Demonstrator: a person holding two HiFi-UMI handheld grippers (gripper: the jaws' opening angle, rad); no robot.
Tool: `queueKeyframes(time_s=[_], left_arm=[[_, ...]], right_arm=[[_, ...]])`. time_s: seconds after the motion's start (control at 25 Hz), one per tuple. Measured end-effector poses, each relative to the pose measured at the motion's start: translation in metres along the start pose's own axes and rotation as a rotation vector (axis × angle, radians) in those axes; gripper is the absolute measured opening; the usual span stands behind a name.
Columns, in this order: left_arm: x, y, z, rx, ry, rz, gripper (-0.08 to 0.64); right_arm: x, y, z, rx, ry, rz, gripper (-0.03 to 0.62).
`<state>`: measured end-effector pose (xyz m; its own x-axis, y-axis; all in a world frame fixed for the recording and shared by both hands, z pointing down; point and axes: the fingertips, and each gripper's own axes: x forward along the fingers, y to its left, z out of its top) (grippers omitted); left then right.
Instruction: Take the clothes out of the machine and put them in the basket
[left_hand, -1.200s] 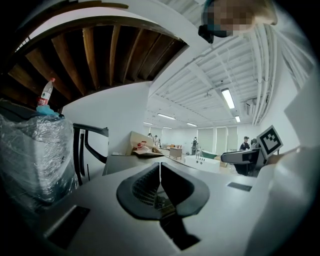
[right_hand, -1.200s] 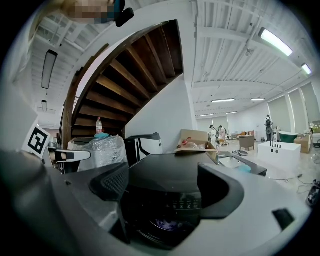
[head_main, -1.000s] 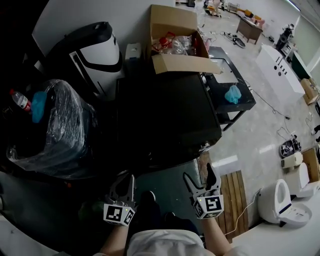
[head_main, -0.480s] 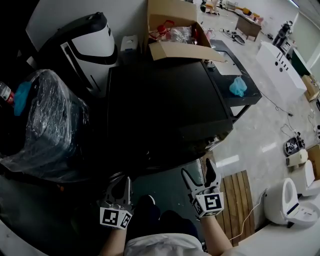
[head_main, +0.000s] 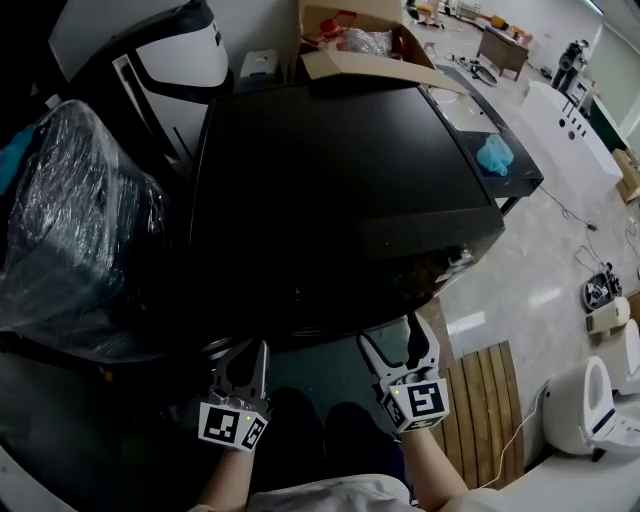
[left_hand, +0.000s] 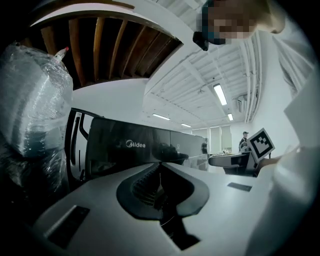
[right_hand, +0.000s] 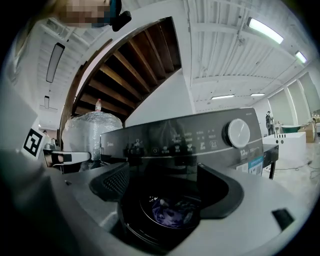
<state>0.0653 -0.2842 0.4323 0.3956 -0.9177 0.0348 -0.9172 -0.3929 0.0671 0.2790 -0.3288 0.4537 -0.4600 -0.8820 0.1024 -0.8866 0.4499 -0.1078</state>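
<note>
Showing as a purplish bundle low in the washing machine (right_hand: 190, 135), the clothes (right_hand: 172, 212) lie straight ahead of the right tongs (right_hand: 165, 172), just below their wide-apart, empty jaws. They look soft and limp, perhaps damp and heavy; a bunched fold seems the best place to pinch. The left tongs (left_hand: 160, 165) are clenched on nothing, facing the machine's front.

Dim, shadowy foreground under bright ceiling strip lights (right_hand: 263, 30), strong fisheye edges
</note>
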Motion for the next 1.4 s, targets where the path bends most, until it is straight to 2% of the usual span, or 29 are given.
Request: queueKeyframes(time_s=[0.08,0.2,0.36,0.52,0.76,0.92,1.12,1.4], left_arm=[[0.007,-0.003,-0.018,-0.002,-0.003,-0.028,0.023],[0.018,0.000,-0.045,0.048,-0.010,-0.058,0.021],[0.032,-0.007,-0.079,0.045,-0.018,-0.086,0.022],[0.038,-0.008,-0.102,0.049,-0.020,-0.077,0.022],[0.040,-0.010,-0.118,0.054,-0.004,-0.044,0.022],[0.048,-0.018,-0.119,0.017,0.002,-0.045,0.023],[0.056,-0.027,-0.118,0.041,-0.040,-0.005,0.023],[0.061,-0.031,-0.149,0.044,-0.049,0.042,0.021]], right_arm=[[0.006,-0.002,-0.022,0.008,-0.004,0.012,0.425],[0.020,-0.001,-0.052,0.019,-0.035,0.030,0.425],[0.029,-0.003,-0.088,-0.006,-0.056,0.061,0.425],[0.040,-0.006,-0.117,-0.018,-0.057,0.087,0.425],[0.043,-0.014,-0.148,-0.001,-0.034,0.116,0.425],[0.042,-0.020,-0.161,0.006,-0.014,0.114,0.425],[0.046,-0.027,-0.171,0.004,-0.006,0.112,0.420],[0.055,-0.028,-0.197,0.009,0.033,0.103,0.417]])
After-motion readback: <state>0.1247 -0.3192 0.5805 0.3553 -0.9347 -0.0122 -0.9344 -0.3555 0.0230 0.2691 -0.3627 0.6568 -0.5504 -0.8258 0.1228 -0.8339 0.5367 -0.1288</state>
